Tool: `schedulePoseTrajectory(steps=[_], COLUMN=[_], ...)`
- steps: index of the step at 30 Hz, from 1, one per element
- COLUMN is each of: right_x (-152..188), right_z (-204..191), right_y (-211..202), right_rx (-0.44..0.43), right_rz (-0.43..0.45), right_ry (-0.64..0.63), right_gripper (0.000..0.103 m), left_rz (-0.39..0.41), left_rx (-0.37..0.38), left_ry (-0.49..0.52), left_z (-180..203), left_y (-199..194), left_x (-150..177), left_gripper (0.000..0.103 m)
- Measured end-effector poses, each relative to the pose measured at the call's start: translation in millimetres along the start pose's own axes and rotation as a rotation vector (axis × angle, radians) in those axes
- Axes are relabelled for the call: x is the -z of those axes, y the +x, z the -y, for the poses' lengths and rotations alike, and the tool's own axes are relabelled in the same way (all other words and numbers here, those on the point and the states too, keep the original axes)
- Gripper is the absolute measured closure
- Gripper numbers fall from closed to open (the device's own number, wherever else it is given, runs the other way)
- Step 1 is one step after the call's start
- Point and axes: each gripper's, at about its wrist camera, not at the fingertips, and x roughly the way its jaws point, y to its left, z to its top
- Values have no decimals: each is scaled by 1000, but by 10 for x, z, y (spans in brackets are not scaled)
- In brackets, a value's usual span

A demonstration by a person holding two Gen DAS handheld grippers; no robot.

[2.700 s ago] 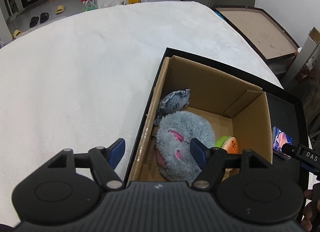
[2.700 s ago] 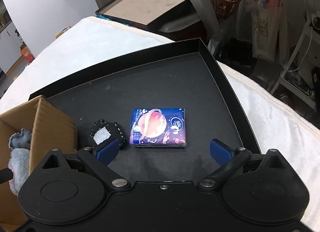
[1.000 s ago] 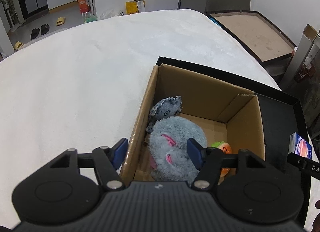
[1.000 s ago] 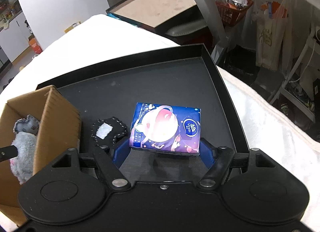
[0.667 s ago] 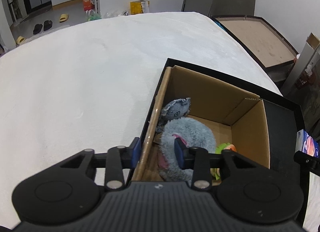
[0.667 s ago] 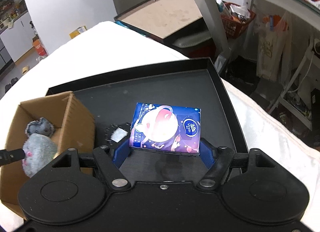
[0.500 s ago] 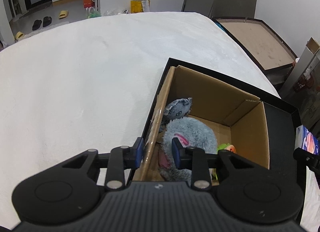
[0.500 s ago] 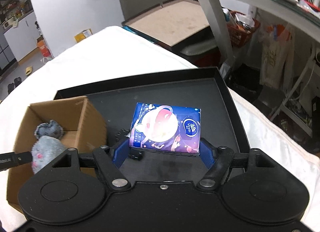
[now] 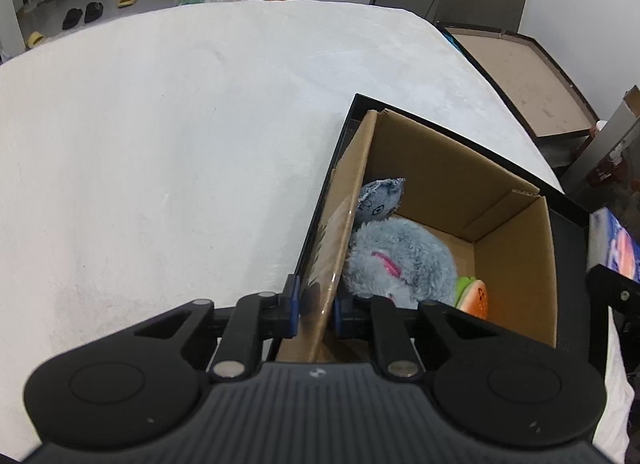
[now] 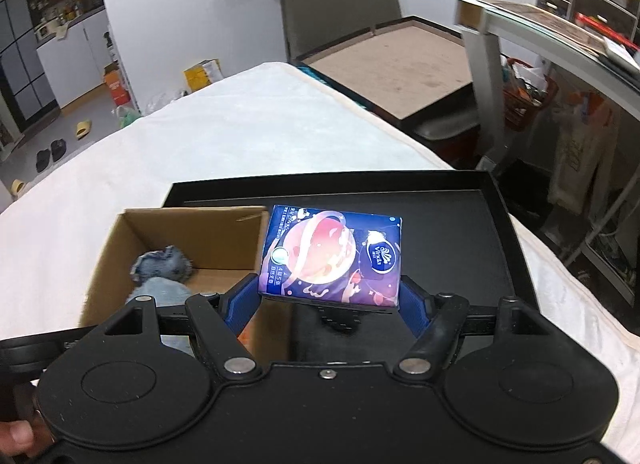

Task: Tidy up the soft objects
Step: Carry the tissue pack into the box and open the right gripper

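The left gripper is clamped on the near left wall of the open brown cardboard box, which holds a fluffy grey plush toy. The right gripper pinches a blue printed tissue pack, held above the shallow black tray just beside the box.

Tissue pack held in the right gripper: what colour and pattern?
Dark blue rectangular tissue pack with a pink-and-white swirl design; clearest in the right wrist view.
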Motion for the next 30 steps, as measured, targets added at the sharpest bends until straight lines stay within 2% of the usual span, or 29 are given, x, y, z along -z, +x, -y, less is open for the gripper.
schedulePoseTrajectory(steps=[8, 18, 30], right_x=[-52, -62, -1], right_z=[-318, -537, -391], right_y=[-51, -7, -47], right_rx=[-16, -48, -26], right_rz=[13, -3, -15], right_ry=[-44, -58, -23], right_gripper=[32, 31, 28], left_rz=[-6, -25, -17], left_rx=[28, 65, 69], left_ry=[-8, -22, -16], left_z=[-60, -117, -117], left_y=[-24, -2, -39], left_x=[-7, -54, -68], left_gripper=[88, 86, 85])
